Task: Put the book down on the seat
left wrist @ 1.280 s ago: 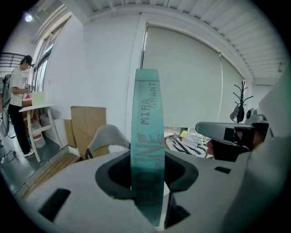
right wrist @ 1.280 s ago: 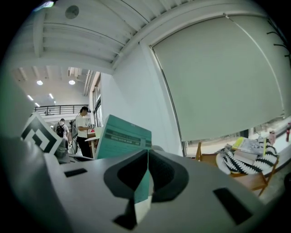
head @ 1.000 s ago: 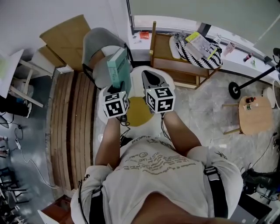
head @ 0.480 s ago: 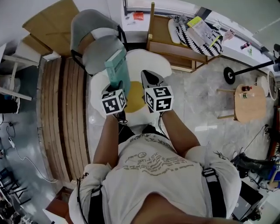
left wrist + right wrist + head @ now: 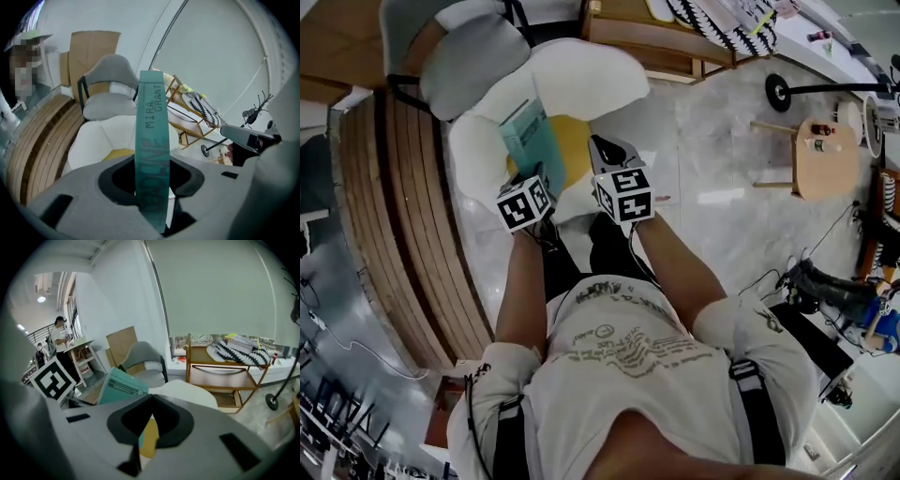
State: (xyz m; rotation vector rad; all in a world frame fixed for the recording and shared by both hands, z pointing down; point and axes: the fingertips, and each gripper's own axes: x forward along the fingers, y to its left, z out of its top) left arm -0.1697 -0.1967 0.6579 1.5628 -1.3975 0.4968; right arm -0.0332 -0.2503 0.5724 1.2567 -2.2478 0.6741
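Observation:
A teal book stands upright in my left gripper, over the left part of a white seat with a yellow cushion. In the left gripper view the book's spine runs up between the jaws, which are shut on it, with the white seat below. My right gripper is beside the book on its right, over the cushion, shut and holding nothing. In the right gripper view its jaws meet at the tips, and the book shows to the left.
A grey chair stands behind the seat, and a slatted wooden bench runs along the left. A wooden rack with a striped cloth is behind on the right. A small round stool and a stand's base are on the floor to the right.
Both grippers and the book have come forward from in front of the seat to over it. The book is still gripped by the left gripper and the right gripper stays shut.

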